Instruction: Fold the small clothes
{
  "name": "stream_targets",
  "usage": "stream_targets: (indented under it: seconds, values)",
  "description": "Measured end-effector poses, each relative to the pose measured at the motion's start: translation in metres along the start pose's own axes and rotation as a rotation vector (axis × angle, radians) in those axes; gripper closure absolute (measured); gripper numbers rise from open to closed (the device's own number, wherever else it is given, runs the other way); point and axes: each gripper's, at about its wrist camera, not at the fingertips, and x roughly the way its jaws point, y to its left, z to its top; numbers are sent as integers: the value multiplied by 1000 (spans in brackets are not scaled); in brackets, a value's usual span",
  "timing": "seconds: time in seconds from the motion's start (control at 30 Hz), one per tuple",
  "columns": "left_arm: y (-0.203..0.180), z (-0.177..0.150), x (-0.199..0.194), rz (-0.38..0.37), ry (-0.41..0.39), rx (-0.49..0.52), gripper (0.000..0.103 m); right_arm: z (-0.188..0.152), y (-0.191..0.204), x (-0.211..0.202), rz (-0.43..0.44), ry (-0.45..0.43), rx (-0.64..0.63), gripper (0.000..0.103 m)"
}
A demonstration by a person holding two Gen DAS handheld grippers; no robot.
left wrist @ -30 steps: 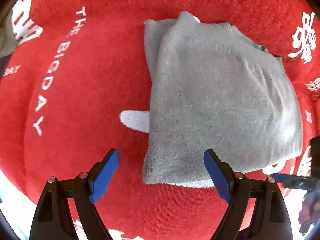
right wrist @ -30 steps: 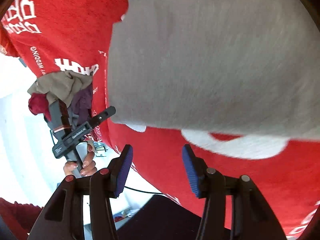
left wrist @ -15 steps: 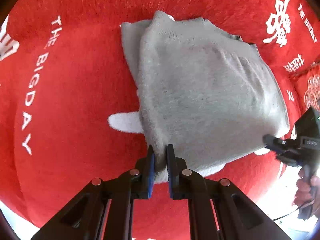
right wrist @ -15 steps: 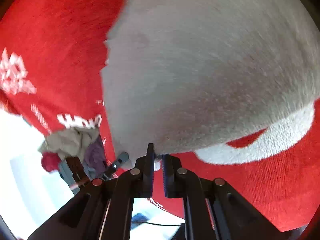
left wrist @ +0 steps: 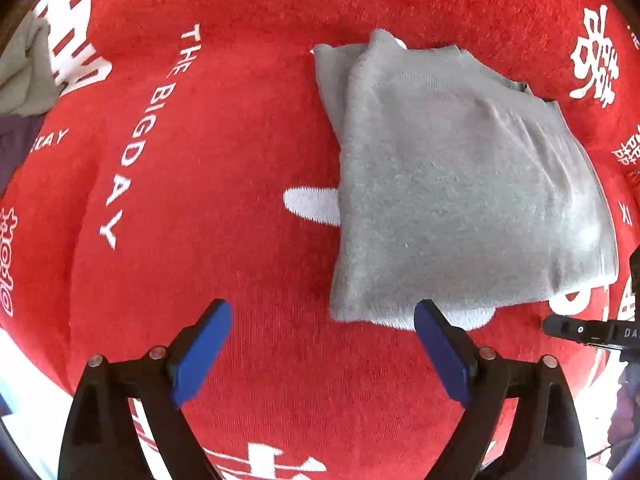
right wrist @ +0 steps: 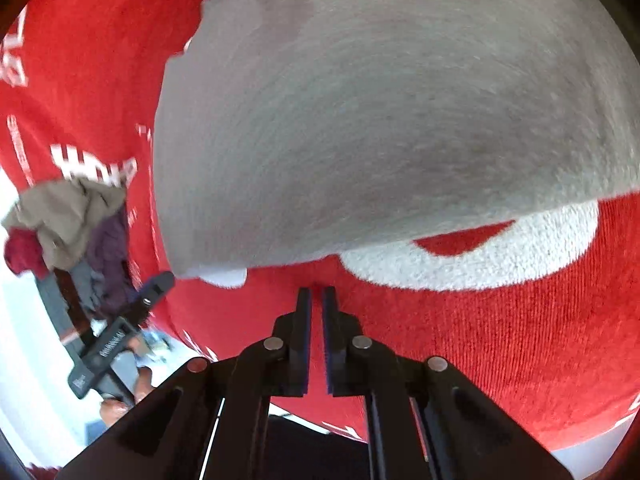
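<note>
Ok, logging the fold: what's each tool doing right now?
Left tool: just opened wide, holding nothing, beside the grey garment.
Right tool: shut, empty.

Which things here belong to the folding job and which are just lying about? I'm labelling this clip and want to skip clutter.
Job:
- folded grey knit garment
- left tongs, open
- right tongs, shut, empty

Lying about:
- red cloth with white lettering, the work surface
- heap of beige, maroon and purple clothes, perhaps next to be folded

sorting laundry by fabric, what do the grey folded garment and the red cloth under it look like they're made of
Grey folded garment: looks like soft fleece or brushed knit, matte with a fuzzy nap. Red cloth: seems a short-pile, towel-like fabric, matte, with fine ribbing and white lettering. Exact fibres can't be told.
</note>
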Motion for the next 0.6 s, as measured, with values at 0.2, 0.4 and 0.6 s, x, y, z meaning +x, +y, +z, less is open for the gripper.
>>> stream_targets:
  seconds: [0.2,0.4,0.6]
  values:
    - [-2,-12,23,51,41,-41,10,-7,21,-4,-87,29,-119,97]
    - [0,-16,44,76,55,-75,0,-15,54,7,-93,73,-246,96]
    - [0,-13,51,88,49,-102,0,-20,64,15,-97,94,-265,96]
